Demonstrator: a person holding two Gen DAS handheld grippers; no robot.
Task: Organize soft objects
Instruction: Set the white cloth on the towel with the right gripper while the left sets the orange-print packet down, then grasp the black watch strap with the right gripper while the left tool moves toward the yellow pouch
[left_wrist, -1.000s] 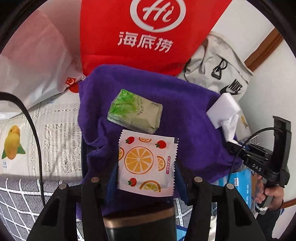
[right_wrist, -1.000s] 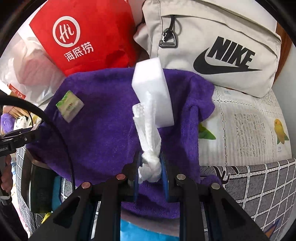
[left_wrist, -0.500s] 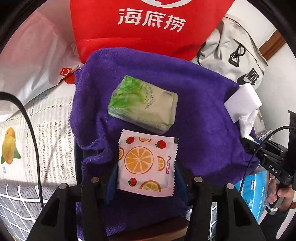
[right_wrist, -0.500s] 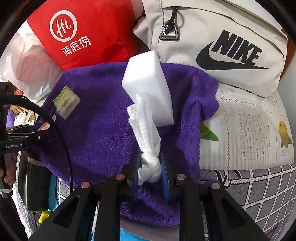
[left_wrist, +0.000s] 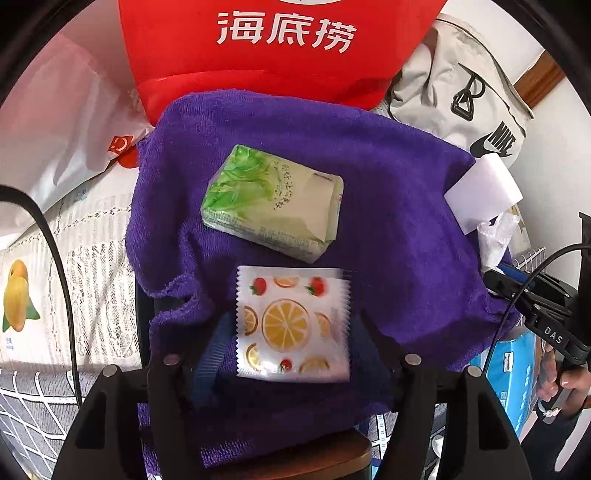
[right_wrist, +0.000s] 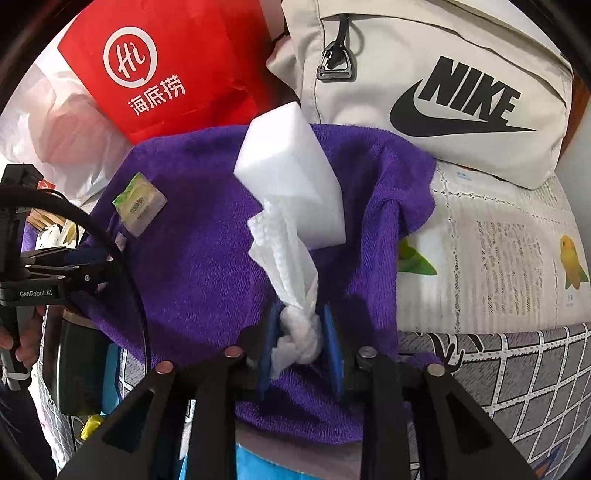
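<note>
Both claws have just been opening over the purple towel (left_wrist: 388, 221) — left gripper (left_wrist: 291, 332) spread around the orange-print packet (left_wrist: 291, 325), right gripper (right_wrist: 301, 339) loose about the knotted tissue (right_wrist: 295, 325).

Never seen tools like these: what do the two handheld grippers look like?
Both the left gripper and the right gripper are black, with angular arms, round metal pivot pins and blue pads. A black cable loops off each. White lettering marks their sides.

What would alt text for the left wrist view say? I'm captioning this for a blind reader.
An orange-print packet sits between the open fingers of the left gripper, over a purple towel; the jaws have just been opening. A green tissue pack lies just beyond it, with a red bag behind.
</note>
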